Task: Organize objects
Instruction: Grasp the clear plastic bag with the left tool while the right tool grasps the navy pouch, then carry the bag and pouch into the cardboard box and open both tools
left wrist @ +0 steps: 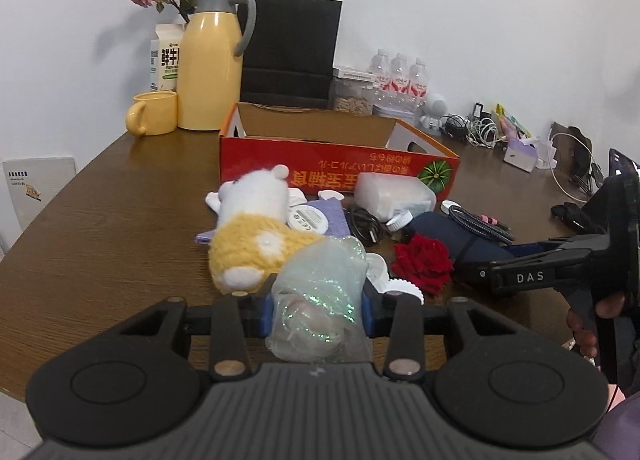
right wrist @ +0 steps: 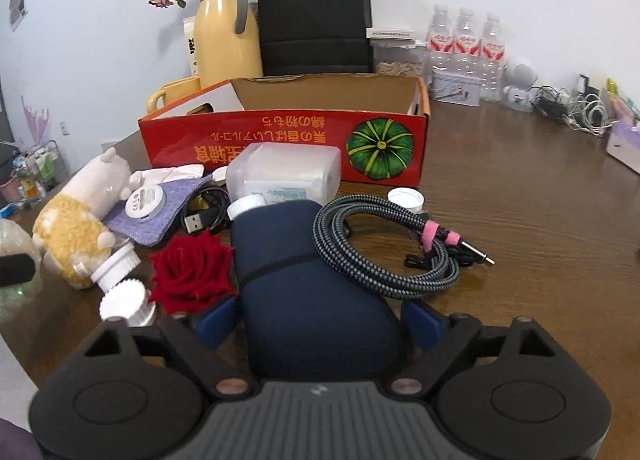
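Left wrist view: the left gripper [left wrist: 318, 310] has its blue pads clenched on both sides of a crumpled clear glittery bag [left wrist: 320, 300], which bulges up between them.
Right wrist view: the right gripper [right wrist: 320, 322] straddles the near end of a dark navy pouch [right wrist: 304, 280]; its jaws stand wide, and whether the blue pads press on the pouch cannot be told.
Table: a brown wooden table [left wrist: 100, 220] carries everything, against a white wall.
Box: a red cardboard box [right wrist: 280, 140] with a green pumpkin printed on its side stands open behind the loose items; what lies inside is hidden.
Loose pile: a white and yellow plush toy [left wrist: 256, 228] lies on its side just beyond the glittery bag, partly on a purple cloth [right wrist: 160, 216] with a round white disc [right wrist: 144, 200] on it.
Rose: a red rose [right wrist: 192, 272] lies touching the pouch's left side, with two white ridged caps [right wrist: 124, 284] beside it.
Cable: a coiled braided cable [right wrist: 380, 244] with a pink strap rests against the pouch's right side.
Plastic tub: a cloudy plastic container [right wrist: 284, 172] sits between the pouch and the box.
Back row: a yellow jug [left wrist: 212, 60], yellow mug [left wrist: 154, 112], black paper bag [left wrist: 292, 48] and water bottles [right wrist: 464, 48] line the wall.
Person: fingers of the right hand [left wrist: 592, 320] show on the right gripper's handle.
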Demonstrator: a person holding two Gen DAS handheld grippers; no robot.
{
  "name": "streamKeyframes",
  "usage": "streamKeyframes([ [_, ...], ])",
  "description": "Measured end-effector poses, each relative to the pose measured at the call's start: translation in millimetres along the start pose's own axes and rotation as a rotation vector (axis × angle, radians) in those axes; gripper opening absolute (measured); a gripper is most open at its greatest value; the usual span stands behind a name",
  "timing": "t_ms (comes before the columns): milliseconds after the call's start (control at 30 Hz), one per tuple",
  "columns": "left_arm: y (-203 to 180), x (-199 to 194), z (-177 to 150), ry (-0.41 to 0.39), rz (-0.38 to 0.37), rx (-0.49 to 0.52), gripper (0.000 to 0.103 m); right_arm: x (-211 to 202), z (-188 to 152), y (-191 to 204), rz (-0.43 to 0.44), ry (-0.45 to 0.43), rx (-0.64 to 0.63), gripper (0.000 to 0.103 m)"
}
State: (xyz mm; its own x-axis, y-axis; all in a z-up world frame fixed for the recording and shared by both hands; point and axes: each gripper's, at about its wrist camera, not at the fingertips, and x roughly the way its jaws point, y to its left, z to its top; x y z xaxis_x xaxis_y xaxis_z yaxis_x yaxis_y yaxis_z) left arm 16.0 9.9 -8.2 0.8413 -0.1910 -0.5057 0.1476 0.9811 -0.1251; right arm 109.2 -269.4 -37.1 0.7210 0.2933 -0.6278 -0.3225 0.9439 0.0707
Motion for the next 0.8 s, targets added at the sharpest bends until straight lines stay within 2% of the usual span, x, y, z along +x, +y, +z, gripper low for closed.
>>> streamKeyframes([
  [200, 2.4, -3.8, 1.8, -0.013, 0.001, -0.003, 0.04, 10.2, 6.6, 1.9, 0.032, 0.013, -0.064, 0.084],
  [367, 4.8, -5.4, 3.2, -0.016, 0.003, -0.009, 0.04, 7.0, 5.5, 6.7, 0.044, 0.007, -0.112, 0.07],
  [500, 7.3, -6.7, 4.0, -0.021, 0.006, -0.012, 0.04, -5.3, 0.0, 10.3, 0.054, -0.007, -0.122, 0.065],
  [800, 12.8, -11.8, 14.4, -0.054, 0.022, -0.018, 0.04, -35.2, -5.5, 13.1, 0.057, -0.081, -0.075, 0.063],
])
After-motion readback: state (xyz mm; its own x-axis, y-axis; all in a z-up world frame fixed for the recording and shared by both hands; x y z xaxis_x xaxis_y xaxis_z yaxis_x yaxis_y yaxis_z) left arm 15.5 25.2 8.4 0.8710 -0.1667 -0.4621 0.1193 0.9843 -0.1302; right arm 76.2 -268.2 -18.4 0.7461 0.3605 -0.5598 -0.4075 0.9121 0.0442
